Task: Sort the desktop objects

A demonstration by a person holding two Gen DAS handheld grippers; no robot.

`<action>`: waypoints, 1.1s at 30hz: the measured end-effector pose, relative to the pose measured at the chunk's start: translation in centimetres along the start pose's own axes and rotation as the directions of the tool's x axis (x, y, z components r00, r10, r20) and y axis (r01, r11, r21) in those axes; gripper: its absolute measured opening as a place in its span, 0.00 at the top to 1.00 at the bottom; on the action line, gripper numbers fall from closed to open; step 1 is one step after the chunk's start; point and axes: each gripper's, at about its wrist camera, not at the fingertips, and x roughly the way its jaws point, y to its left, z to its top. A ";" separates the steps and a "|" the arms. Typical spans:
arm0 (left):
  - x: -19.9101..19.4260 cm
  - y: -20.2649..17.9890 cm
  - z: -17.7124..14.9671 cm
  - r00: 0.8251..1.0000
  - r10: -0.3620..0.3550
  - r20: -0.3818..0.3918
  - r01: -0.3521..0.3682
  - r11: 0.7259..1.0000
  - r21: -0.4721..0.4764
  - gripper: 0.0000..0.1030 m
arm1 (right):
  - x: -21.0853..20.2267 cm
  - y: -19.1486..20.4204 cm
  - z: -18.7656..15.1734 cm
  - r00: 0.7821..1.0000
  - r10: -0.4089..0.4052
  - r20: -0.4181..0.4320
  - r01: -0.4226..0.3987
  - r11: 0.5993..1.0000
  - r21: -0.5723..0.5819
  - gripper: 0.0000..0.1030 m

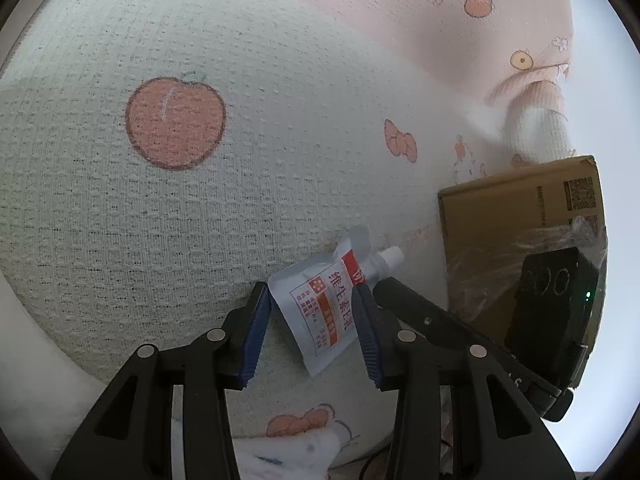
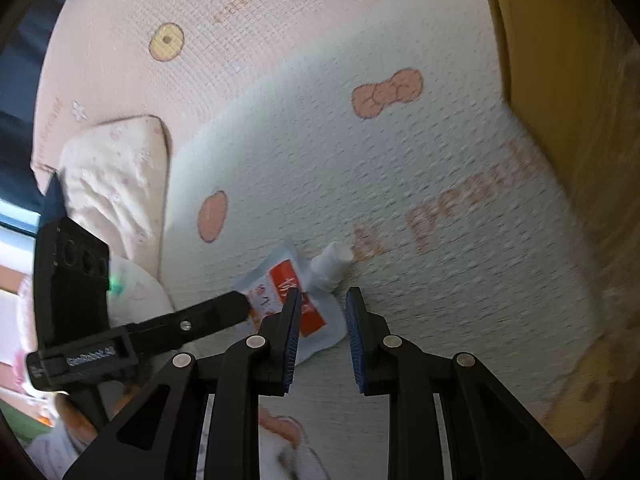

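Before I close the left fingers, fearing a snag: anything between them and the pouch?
Nothing visible. The pouch lies on the cloth between the fingers of the left gripper; the right gripper sits beside its spout end, outside that gap.

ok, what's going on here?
A person is working with two handheld grippers on a fruit-print cloth. The left gripper has its jaws apart around a white spouted pouch lying on the cloth. The right gripper, jaws nearly together, sits at the pouch's spout end, with no clear grip. A cardboard box stands nearby.
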 end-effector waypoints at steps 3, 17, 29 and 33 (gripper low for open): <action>0.1 0.1 0.1 1.000 -0.006 0.013 0.006 1.000 -0.002 0.59 | 0.3 0.0 0.1 1.000 0.026 0.002 -0.026 1.000 -0.003 0.72; 0.1 -0.3 0.2 0.999 0.014 0.045 -0.015 1.000 0.019 0.68 | 0.4 1.1 -0.4 0.993 -0.030 0.115 0.030 1.000 0.005 0.62; -6.4 -3.8 -0.9 0.978 -0.044 0.204 0.022 0.994 0.110 0.68 | -5.1 6.5 -0.3 0.961 -0.076 0.266 0.114 0.985 -0.131 0.67; -9.6 -7.2 -1.2 0.958 -0.039 0.283 -0.023 0.977 0.212 0.68 | -7.8 8.0 -0.3 0.943 -0.066 0.325 0.121 0.981 -0.152 0.67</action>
